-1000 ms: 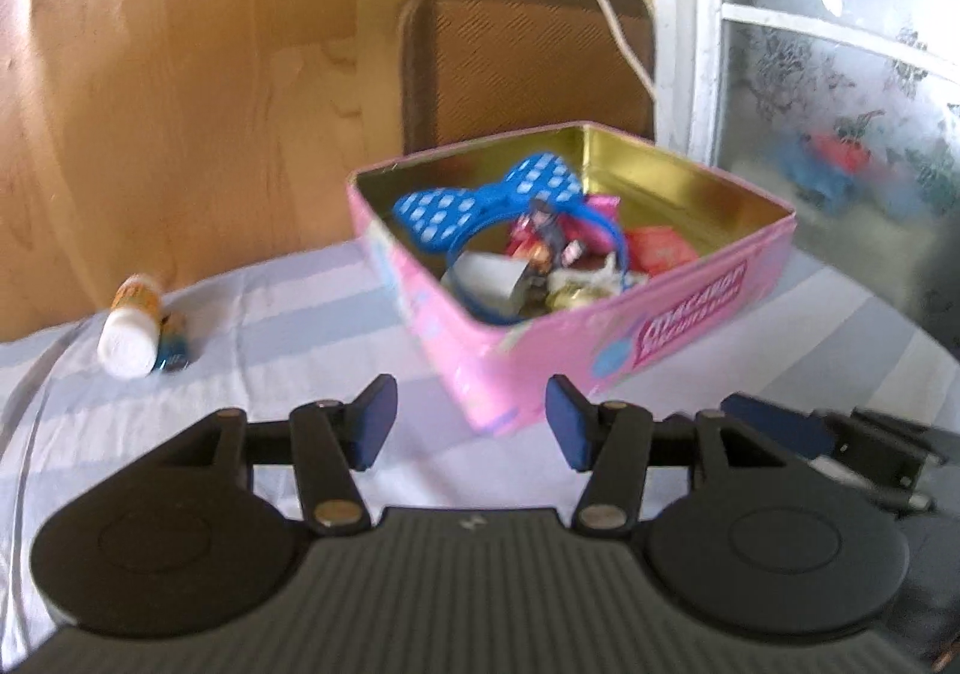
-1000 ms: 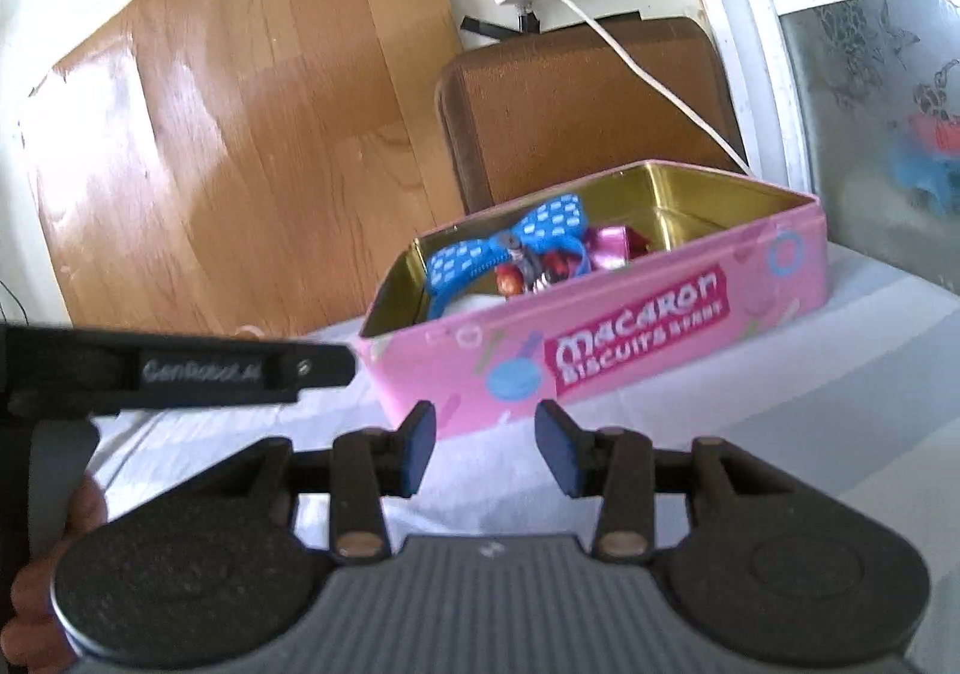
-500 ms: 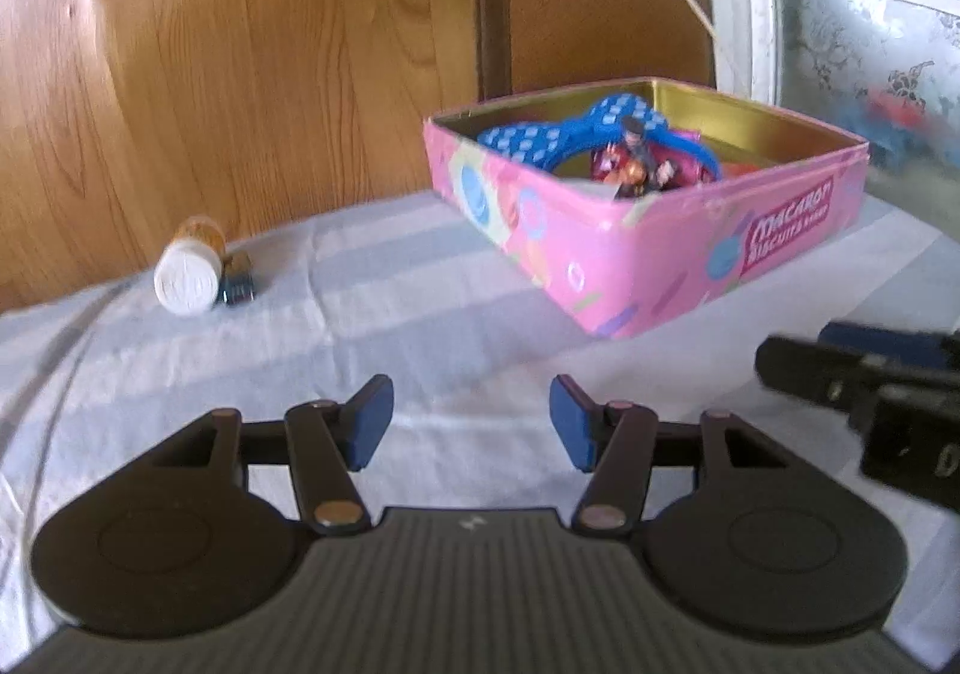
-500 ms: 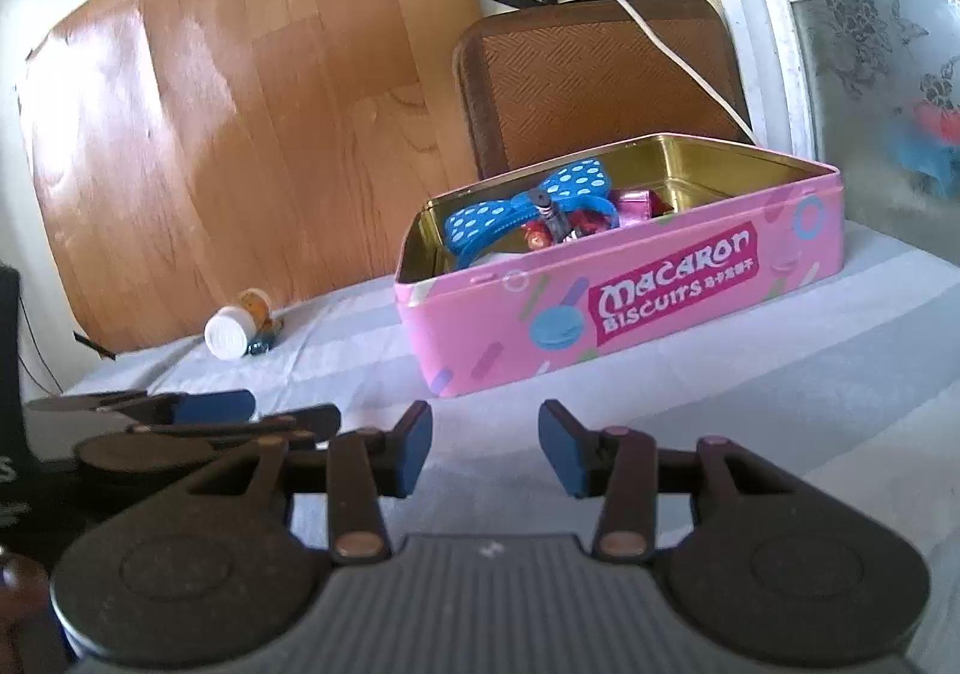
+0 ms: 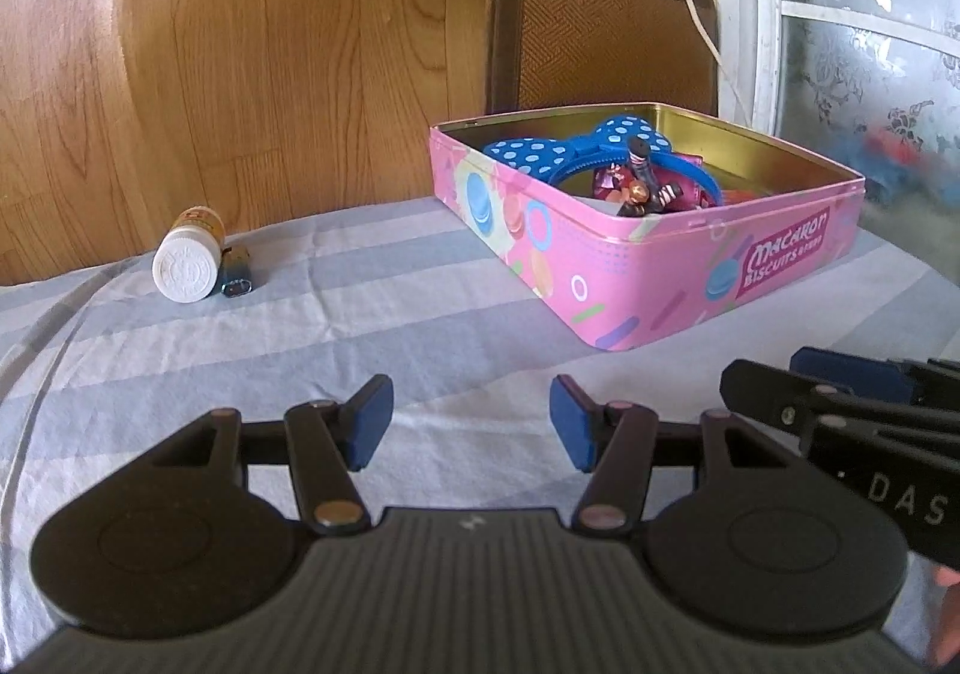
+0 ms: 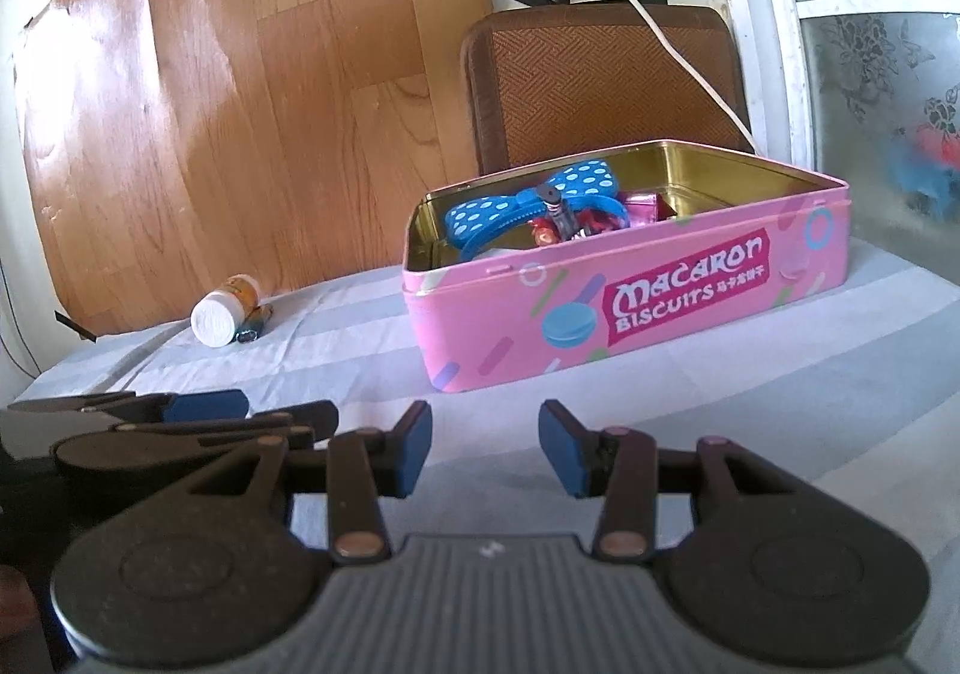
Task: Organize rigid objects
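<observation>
Both pairs of jaws stand wide apart with nothing in them. The left gripper (image 5: 471, 422) and the right gripper (image 6: 483, 446) sit side by side, low over the striped cloth (image 5: 420, 308), and each one has blue pads on its tips.

From the left gripper, the pink tin (image 5: 660, 260) sits on the cloth at about 1 o'clock. Its top is off. Inside lies a blue spotty bow headband (image 5: 576, 149) on top of some small toys and shiny wrappers. From the right gripper the tin is at about 12 to 1 o'clock, with "Macaron Biscuits" on its side.

A little bottle (image 5: 187, 258) with a white cap lies on its side at about 10 o'clock, well apart from the tin. A small blue lighter (image 5: 237, 272) lies just beside it.

Behind the tin stands a brown chair back (image 6: 600, 86), with a wooden board (image 6: 240, 104) at 11 o'clock.
</observation>
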The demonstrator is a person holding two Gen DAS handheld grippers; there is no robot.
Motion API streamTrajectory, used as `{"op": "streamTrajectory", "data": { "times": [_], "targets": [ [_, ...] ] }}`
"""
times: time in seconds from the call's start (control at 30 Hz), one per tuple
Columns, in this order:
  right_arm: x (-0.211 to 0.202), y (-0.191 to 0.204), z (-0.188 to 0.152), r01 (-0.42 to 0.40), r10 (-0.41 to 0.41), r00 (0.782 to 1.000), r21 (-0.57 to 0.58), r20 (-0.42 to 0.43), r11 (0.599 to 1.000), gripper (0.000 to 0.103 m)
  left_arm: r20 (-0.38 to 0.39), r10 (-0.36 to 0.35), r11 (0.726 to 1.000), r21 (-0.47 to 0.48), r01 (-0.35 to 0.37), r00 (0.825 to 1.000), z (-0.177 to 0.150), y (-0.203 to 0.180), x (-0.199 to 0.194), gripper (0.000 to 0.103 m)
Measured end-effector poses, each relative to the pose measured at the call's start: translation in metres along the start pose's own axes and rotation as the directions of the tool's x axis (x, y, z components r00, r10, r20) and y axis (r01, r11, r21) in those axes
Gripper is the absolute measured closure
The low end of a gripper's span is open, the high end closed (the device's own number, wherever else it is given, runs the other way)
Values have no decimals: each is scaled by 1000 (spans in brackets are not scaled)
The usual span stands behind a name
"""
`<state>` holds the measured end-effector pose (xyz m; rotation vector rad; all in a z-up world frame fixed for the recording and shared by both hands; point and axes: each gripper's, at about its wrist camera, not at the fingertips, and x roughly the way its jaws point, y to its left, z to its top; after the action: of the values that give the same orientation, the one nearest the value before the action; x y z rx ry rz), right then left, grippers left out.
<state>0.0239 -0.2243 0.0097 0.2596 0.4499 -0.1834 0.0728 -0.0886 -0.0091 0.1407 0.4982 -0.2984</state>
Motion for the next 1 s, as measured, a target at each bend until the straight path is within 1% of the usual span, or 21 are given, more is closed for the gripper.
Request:
{"op": "streamTrajectory", "data": {
  "times": [0.27, 0.4, 0.47, 0.6, 0.87, 0.93, 1.0],
  "targets": [
    [-2, 2, 1, 2, -2, 1000, 5, 7, 1000, 61, 13, -4, 1000, 4, 4, 1000, -1, -1, -3, 42],
    [-4, 5, 1, 1, -1, 1000, -5, 14, 1000, 61, 21, -4, 1000, 8, 4, 1000, -1, -1, -4, 41],
    [-4, 7, 1, 0, 0, 1000, -5, 11, 1000, 61, 26, -3, 1000, 6, 2, 1000, -1, 0, -5, 39],
    [-6, 10, 1, -3, 3, 1000, -18, 14, 1000, 61, 29, -4, 1000, -1, 4, 1000, -1, 2, -6, 38],
    [-8, 21, 1, -6, 7, 1000, -53, 8, 999, 60, 12, -16, 997, -74, 17, 1000, 0, 15, -6, 38],
    [-7, 23, 1, -10, 10, 1000, -59, 6, 998, 60, 4, -8, 997, -79, 8, 1000, 0, 18, -6, 38],
    [-6, 27, 2, -16, 16, 1000, -71, 1, 997, 60, 0, 20, 998, -65, -20, 1000, 1, 25, -8, 38]
  ]
}}
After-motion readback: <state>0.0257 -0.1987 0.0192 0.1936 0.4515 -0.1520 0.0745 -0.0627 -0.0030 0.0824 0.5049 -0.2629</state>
